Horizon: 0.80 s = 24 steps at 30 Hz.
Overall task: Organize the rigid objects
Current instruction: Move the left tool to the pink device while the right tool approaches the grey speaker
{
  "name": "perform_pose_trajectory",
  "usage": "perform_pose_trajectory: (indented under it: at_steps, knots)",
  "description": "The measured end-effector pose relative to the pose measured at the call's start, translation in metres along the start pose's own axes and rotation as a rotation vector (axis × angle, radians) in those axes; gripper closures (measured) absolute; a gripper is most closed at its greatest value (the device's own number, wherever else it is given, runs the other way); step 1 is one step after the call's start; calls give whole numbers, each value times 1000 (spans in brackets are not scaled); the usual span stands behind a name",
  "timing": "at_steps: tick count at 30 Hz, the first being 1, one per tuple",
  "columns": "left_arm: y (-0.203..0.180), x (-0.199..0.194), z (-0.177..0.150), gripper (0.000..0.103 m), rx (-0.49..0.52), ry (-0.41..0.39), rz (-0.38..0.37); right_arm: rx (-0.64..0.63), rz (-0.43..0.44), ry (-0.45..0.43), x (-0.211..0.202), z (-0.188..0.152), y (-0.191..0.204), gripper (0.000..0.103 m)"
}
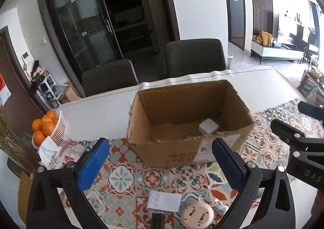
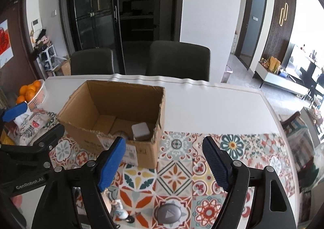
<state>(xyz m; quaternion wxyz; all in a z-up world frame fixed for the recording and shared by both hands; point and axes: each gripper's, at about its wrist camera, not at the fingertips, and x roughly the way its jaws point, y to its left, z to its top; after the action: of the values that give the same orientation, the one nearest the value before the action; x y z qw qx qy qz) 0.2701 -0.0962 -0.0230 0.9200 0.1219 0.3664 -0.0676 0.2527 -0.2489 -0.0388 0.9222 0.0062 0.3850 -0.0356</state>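
While both tools gape, one box (image 1: 182,127), two chairs (image 1: 194,57).

we read "genrobot.ai" on the left tool (image 2: 30,148) and "das" on the right tool (image 1: 299,148); the cardboard box (image 1: 178,154) print is illegible.
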Motion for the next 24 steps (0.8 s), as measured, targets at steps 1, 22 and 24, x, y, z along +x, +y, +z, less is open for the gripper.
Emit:
perform_pose_trajectory:
  at_steps: [1,22,24]
  knots:
    - [-2,-2,-3,0,-1,-1,-5,5,5,-1,-2,-4,-2,25]
    - [-31,-5,-71,0,-15,66,-50,33,-2,-5,-7,-80,-12,25]
    - [-33,-5,-78,0,-15,68,-53,27,-4,-2,-6,-86,-11,25]
